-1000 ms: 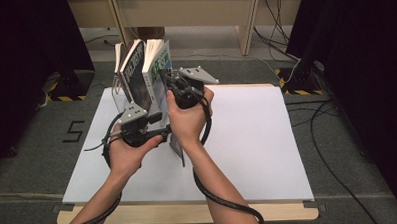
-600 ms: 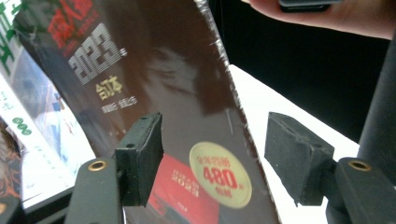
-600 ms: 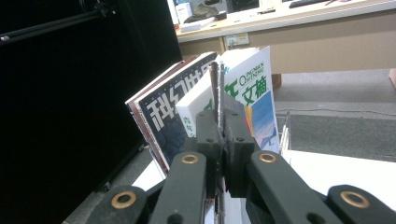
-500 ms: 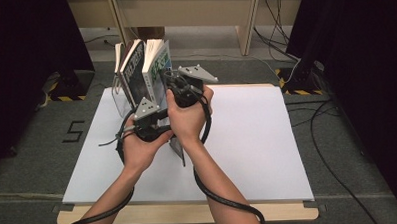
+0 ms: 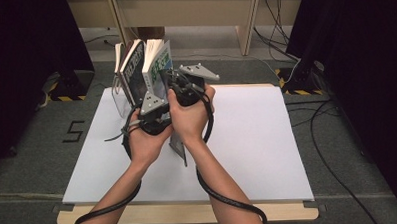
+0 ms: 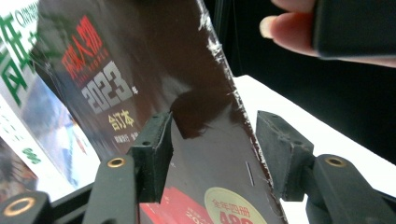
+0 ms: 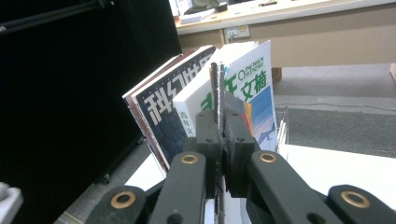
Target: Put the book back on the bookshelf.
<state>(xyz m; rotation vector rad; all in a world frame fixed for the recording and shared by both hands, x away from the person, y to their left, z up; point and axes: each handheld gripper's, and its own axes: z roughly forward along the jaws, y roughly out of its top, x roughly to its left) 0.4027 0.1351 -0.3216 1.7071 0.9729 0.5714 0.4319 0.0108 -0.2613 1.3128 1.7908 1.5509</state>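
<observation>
Holding both grippers right up against the leaning books (image 5: 142,69) at the white table's (image 5: 247,140) back left. Right gripper (image 7: 218,135) pinching a thin magazine (image 7: 216,88) edge-on; left gripper (image 6: 212,154) sitting spread around a dark-covered magazine (image 6: 177,79), not squeezing.

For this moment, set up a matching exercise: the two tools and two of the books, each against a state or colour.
Column 1:
1. left tool
2. right tool
3. dark 2023 book
4. white book

Column 2:
A. green lettering on its cover
B. shut on the dark 2023 book's thin edge
C. jaws open
D. wrapped in shiny film

Pairs: 1-C, 2-B, 3-D, 4-A
</observation>
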